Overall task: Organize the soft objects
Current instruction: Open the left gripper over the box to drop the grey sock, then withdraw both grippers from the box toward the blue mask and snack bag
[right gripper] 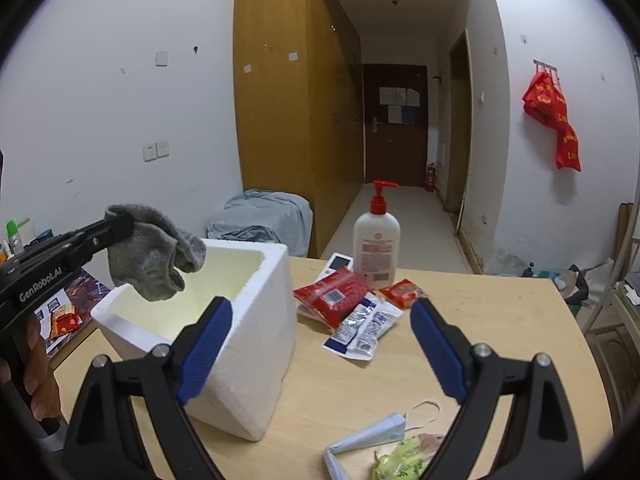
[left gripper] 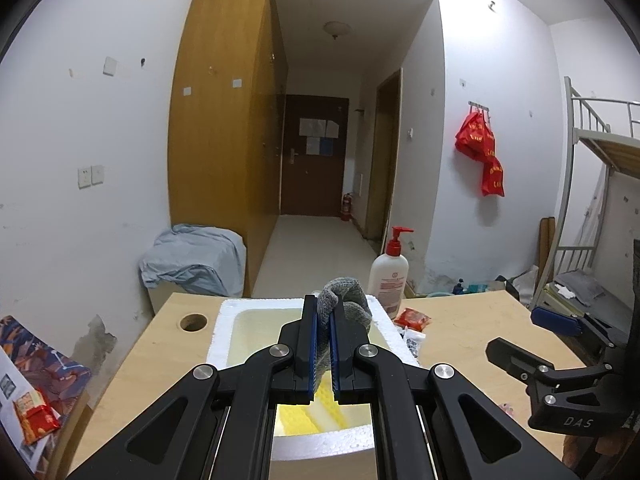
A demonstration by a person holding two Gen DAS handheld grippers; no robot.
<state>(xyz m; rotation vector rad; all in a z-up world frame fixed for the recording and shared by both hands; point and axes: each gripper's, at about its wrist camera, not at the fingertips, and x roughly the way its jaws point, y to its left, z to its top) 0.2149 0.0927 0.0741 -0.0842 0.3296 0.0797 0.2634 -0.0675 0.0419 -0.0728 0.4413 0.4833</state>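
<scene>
From the left wrist view, our left gripper [left gripper: 324, 340] is clamped nearly closed on a grey sock [left gripper: 347, 300], which bunches above the fingertips and hangs over the open white foam box [left gripper: 228, 332]; something yellow and spongy [left gripper: 298, 416] already lies at the bottom. The pinch catches only a fold of the knit, so we judge the sock could slip early or, once released, drape over the rim rather than fall inside. From the right wrist view, our right gripper [right gripper: 320, 344] stands wide with nothing between its blue pads, the left finger [right gripper: 204, 348] close in front of the box wall. We risk nudging that light box sideways, which would shift the opening from under the sock [right gripper: 154, 252]. On the table [right gripper: 500, 320], a folded face mask [right gripper: 372, 436] lies near us beside a green wrapper [right gripper: 400, 460], and snack packets [right gripper: 332, 296] crowd a lotion pump bottle [right gripper: 376, 240] that a careless sweep could topple.
</scene>
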